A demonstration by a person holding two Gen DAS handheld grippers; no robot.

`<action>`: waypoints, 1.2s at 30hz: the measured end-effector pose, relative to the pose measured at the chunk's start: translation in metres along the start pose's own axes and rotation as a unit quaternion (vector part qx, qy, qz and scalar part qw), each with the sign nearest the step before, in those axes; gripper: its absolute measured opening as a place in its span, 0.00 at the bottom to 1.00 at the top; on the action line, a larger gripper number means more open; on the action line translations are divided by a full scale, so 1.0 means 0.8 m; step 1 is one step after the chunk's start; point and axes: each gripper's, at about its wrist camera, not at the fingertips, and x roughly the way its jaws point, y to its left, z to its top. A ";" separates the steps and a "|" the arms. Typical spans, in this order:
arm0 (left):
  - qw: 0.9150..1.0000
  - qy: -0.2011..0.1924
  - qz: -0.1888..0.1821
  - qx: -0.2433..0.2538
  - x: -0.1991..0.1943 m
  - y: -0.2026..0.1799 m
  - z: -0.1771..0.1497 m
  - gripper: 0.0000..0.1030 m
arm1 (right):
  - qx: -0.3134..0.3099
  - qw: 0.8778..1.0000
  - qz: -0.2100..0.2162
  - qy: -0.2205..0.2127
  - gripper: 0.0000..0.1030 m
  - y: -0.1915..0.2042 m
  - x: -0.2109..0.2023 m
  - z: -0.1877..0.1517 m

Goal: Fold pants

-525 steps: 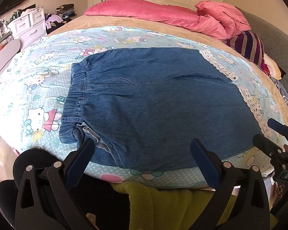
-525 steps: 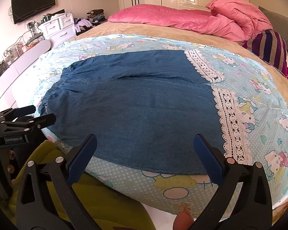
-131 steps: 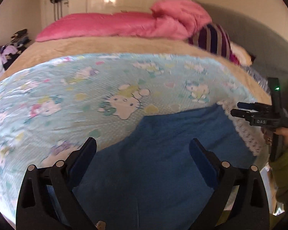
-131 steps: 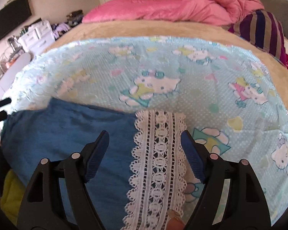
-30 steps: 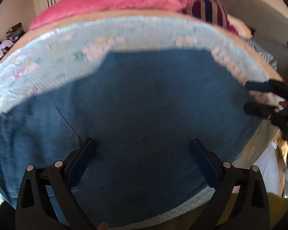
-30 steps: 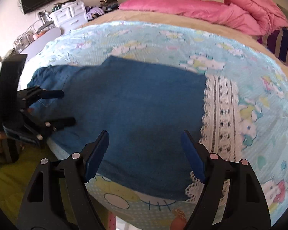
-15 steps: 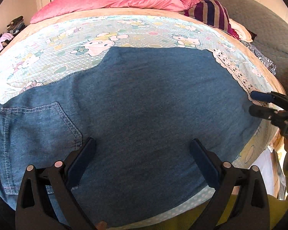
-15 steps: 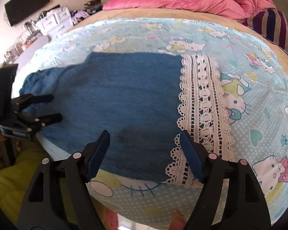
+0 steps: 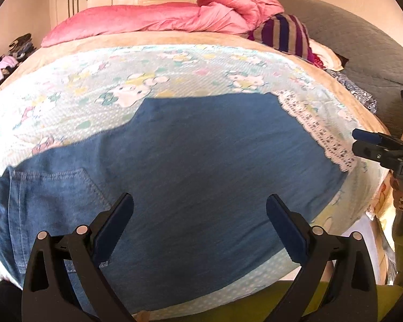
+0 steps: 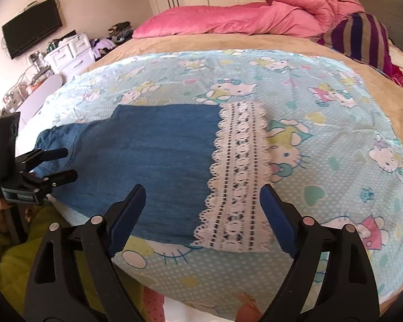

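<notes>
The blue denim pants (image 9: pixel 196 166) lie flat on the cartoon-print sheet (image 9: pixel 137 80), folded lengthwise, with a back pocket at the left and white lace hems (image 9: pixel 322 134) at the right. My left gripper (image 9: pixel 200 225) is open and empty above the seat end. My right gripper (image 10: pixel 201 212) is open and empty above the pants (image 10: pixel 153 155) next to the lace hems (image 10: pixel 236 177). The left gripper also shows in the right wrist view (image 10: pixel 64 163), open at the waist end. The right gripper shows in the left wrist view (image 9: pixel 362 145) by the hem.
Pink quilt and pillows (image 10: pixel 241 16) and a striped cushion (image 10: pixel 362 37) lie at the far end of the bed. White drawers (image 10: pixel 69 51) and a wall TV (image 10: pixel 32 29) stand at the left. My yellow-green clothing (image 10: pixel 18 257) is at the bed's near edge.
Both grippers have drawn back and risen a little from the pants. The pants lie still, in the same lengthwise fold as half a second ago.
</notes>
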 end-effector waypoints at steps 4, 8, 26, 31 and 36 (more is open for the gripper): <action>1.000 -0.003 -0.005 0.020 -0.001 -0.018 0.017 0.96 | 0.012 1.000 -0.002 -0.001 0.80 -0.011 -0.003 -0.004; 0.999 0.002 -0.014 0.039 0.008 -0.037 0.039 0.96 | 0.024 1.000 0.003 0.001 0.80 -0.020 -0.002 -0.010; 0.988 0.069 -0.010 0.138 0.121 -0.095 0.137 0.96 | 0.090 0.995 0.044 0.003 0.80 -0.044 0.024 -0.034; 0.991 0.075 -0.023 0.112 0.153 -0.079 0.159 0.96 | 0.096 0.994 0.054 0.010 0.80 -0.041 0.038 -0.040; 0.989 0.077 -0.066 0.103 0.176 -0.079 0.178 0.94 | 0.102 0.992 0.069 0.005 0.78 -0.044 0.044 -0.042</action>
